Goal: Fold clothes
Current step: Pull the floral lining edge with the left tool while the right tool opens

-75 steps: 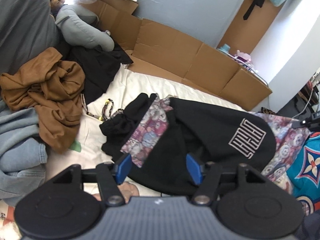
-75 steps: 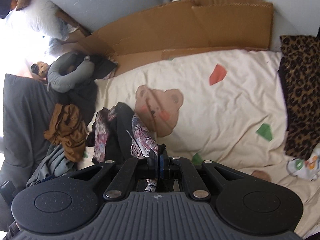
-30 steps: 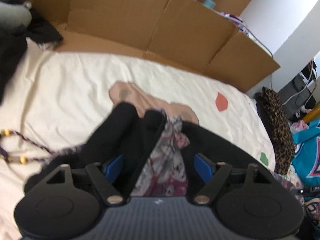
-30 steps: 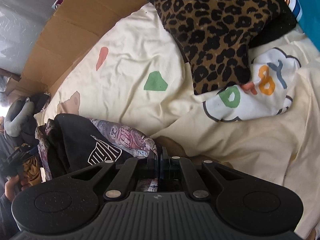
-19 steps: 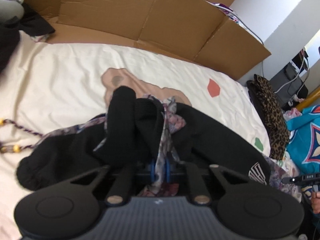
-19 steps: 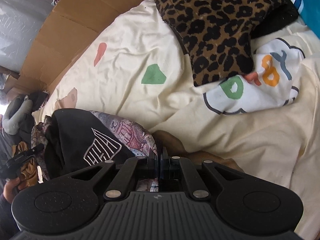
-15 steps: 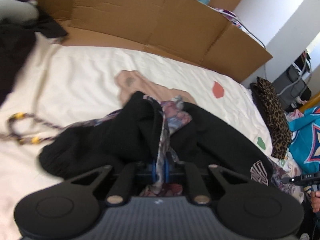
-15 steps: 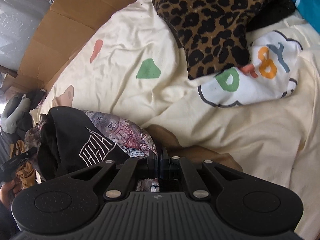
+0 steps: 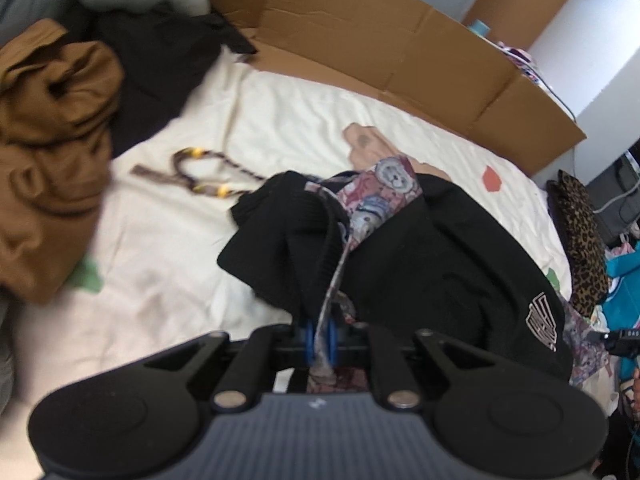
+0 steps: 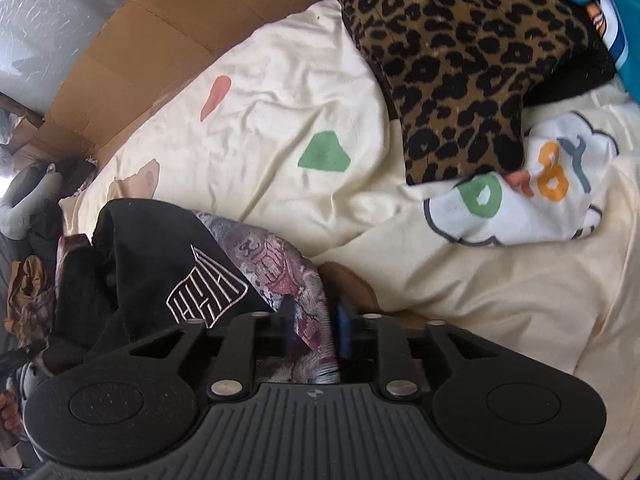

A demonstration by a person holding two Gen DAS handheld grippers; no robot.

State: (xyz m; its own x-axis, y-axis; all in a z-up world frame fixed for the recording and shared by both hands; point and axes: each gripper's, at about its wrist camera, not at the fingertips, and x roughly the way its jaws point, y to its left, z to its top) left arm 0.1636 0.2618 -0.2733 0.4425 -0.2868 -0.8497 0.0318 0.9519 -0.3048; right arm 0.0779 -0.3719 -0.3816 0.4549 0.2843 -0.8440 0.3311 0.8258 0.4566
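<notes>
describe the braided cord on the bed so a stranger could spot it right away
Start at the cream bedsheet in the left wrist view, between the brown clothes pile and the black jacket. The braided cord lies looped on bare sheet just off the jacket's upper left. It is the only thin thing there, dark and twisted, with yellow beads.

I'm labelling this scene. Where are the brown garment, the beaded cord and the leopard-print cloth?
brown garment (image 9: 52, 128): left wrist view, middle folds.
beaded cord (image 9: 200, 174): left wrist view, its loop.
leopard-print cloth (image 10: 460, 60): right wrist view, its centre.
</notes>
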